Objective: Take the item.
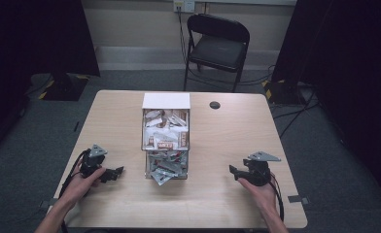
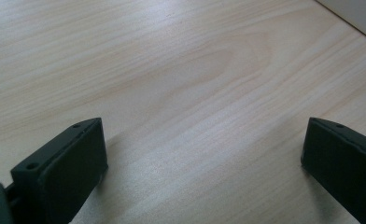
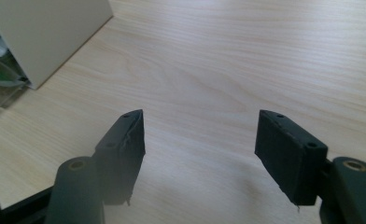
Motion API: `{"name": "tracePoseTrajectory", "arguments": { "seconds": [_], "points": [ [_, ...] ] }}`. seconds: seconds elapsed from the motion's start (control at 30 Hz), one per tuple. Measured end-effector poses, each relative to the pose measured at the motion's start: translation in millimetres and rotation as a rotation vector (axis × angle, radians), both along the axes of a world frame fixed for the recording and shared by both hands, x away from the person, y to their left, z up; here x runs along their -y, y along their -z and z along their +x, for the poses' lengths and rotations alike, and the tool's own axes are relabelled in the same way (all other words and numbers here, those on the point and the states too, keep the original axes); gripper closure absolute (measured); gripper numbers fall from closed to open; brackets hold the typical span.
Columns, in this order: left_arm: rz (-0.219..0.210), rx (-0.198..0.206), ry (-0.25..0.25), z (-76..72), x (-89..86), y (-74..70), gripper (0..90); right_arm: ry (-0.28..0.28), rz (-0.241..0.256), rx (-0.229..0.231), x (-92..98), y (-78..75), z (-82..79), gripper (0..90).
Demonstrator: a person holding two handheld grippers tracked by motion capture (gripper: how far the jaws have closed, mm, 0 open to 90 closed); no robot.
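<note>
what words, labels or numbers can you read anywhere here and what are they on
No text reads clearly.
Packets in the upper tier of the clear organizer: red and white labels, too small and blurred to read.
Packets in the lower bin: printing is blurred, unreadable.
Left hand-held gripper, right hand-held gripper, wooden table, folding chair: no markings visible.

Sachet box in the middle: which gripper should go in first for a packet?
Left, narrowly. The left gripper sits nearer the sachet box, level with its lower tray of packets, jaws open and pointing at it. The right gripper is also open and aimed inward, but farther off across bare table.
</note>
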State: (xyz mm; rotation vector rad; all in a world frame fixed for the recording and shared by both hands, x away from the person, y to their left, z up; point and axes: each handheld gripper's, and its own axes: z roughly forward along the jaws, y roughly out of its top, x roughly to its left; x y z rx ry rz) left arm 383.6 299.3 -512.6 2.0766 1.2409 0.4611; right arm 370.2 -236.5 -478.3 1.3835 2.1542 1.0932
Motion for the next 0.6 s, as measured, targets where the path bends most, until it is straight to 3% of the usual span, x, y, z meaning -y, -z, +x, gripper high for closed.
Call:
{"name": "tracePoseTrajectory", "arguments": {
  "seconds": [0.13,0.3,0.6],
  "points": [
    [0.000,0.000,0.000,0.0,0.0,0.0,0.0,-0.031,0.035,-0.012,-3.1,-4.5,-3.3,37.7],
    [-0.005,0.000,-0.004,0.2,0.5,0.2,0.0,-0.059,0.062,0.006,-10.8,-14.2,-9.6,39.9],
    [-0.005,0.000,-0.004,0.2,0.5,0.2,0.0,-0.184,0.094,0.033,-34.7,-33.3,-23.6,44.4]
  ]
}}
